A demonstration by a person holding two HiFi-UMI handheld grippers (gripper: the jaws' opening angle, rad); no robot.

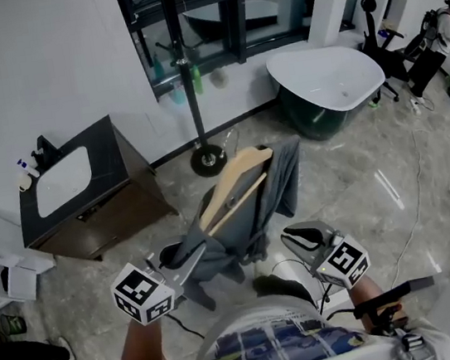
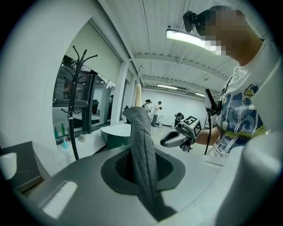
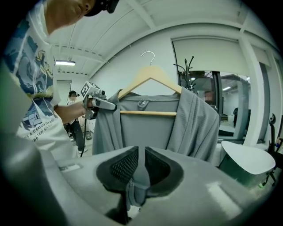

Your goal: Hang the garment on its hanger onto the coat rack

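A grey garment (image 1: 249, 201) hangs on a wooden hanger (image 1: 230, 187), held tilted in the air between the two grippers. My left gripper (image 1: 193, 260) is shut on a bunched fold of the grey garment (image 2: 142, 145) at its left shoulder. My right gripper (image 3: 139, 170) is shut on the lower hem of the garment (image 3: 150, 128), where a zipper edge runs between the jaws. The hanger (image 3: 150, 77) shows its metal hook (image 3: 149, 56) pointing up. The black coat rack (image 1: 189, 88) stands ahead by the window, its base (image 1: 208, 160) on the floor, apart from the garment.
A white bathtub (image 1: 329, 80) sits at the right behind the rack. A dark vanity with a white basin (image 1: 75, 185) stands at the left wall. Cables and black stands (image 1: 403, 56) lie at the far right. Other people (image 2: 152, 108) stand far back in the room.
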